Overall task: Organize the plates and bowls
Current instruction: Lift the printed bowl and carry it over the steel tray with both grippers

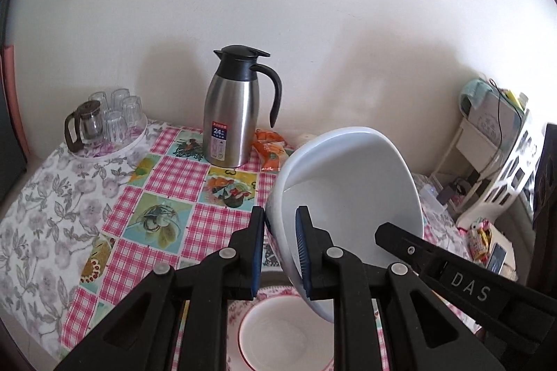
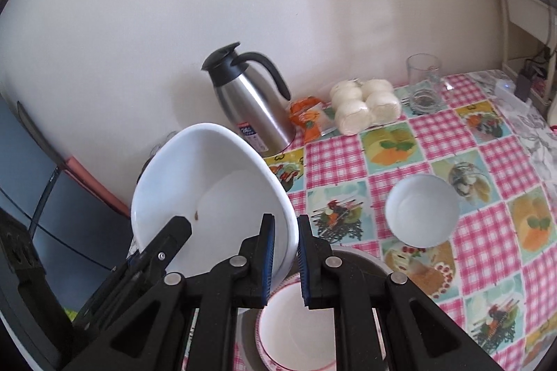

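White bowl (image 1: 351, 190) tilted, rim pinched by both claws (image 1: 280, 249) (image 2: 286, 257); "24" on flask (image 1: 231, 113) label.

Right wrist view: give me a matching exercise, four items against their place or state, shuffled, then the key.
Items:
1. large white bowl
2. small white bowl
3. steel thermos jug
4. empty glass

States:
A. back by the wall, beside the orange packet
B. tilted, rim gripped by both claws
C. upright on the checked cloth, untouched
D. far right, behind the wrapped buns

Pairs: 1-B, 2-C, 3-A, 4-D
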The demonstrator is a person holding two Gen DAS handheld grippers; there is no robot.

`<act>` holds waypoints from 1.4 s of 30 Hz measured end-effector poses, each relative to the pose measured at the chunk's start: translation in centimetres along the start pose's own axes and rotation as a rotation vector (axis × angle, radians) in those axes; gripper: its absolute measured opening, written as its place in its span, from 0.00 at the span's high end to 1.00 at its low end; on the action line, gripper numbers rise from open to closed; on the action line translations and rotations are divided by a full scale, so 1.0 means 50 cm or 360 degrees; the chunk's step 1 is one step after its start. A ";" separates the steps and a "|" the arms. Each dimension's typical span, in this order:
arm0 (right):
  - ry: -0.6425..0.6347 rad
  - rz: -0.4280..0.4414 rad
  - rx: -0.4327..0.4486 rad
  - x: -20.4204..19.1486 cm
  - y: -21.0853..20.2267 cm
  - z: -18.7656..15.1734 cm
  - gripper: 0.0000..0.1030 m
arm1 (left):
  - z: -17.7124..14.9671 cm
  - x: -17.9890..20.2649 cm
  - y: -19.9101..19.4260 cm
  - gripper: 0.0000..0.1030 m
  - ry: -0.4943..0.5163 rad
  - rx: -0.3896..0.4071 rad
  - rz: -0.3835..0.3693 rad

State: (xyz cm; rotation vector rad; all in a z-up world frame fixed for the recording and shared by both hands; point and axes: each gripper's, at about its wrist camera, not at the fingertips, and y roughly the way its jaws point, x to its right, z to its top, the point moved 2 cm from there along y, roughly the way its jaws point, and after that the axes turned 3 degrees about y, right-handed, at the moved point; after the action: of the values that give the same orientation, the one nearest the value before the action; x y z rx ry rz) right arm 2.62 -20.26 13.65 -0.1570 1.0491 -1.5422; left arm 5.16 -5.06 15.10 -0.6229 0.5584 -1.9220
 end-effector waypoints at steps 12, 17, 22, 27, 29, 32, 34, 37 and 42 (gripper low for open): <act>-0.0025 0.0012 0.0014 0.042 -0.040 -0.063 0.87 | -0.049 0.007 -0.012 0.82 -0.0043 -0.0068 -0.0076; 0.0001 0.0008 0.0008 0.056 -0.028 -0.086 0.87 | -0.060 0.012 -0.001 0.82 -0.0020 -0.0102 -0.0063; 0.0045 0.0030 -0.0043 0.079 -0.002 -0.101 0.87 | -0.071 0.013 0.015 0.82 -0.0008 -0.0150 -0.0050; 0.0047 -0.0002 -0.0074 0.093 0.010 -0.107 0.87 | -0.084 0.016 0.034 0.82 -0.0010 -0.0207 -0.0057; 0.0054 -0.0007 -0.0089 0.099 0.013 -0.108 0.87 | -0.089 0.020 0.039 0.82 -0.0001 -0.0222 -0.0050; 0.0075 -0.0015 -0.0124 0.109 0.020 -0.112 0.87 | -0.097 0.023 0.049 0.82 0.0009 -0.0256 -0.0028; 0.0080 -0.0022 -0.0150 0.112 0.026 -0.116 0.87 | -0.103 0.023 0.055 0.82 0.0008 -0.0282 -0.0013; 0.0073 -0.0042 -0.0178 0.115 0.034 -0.121 0.87 | -0.114 0.019 0.061 0.82 0.0005 -0.0314 -0.0001; 0.0044 -0.0066 -0.0225 0.109 0.043 -0.132 0.86 | -0.126 0.005 0.063 0.82 -0.0025 -0.0354 0.0011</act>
State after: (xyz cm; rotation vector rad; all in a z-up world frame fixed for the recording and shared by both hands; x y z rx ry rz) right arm -1.52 -21.22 5.90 -0.2568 1.1839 -1.5109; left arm 3.16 -5.86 8.40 -0.7751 0.7701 -1.8611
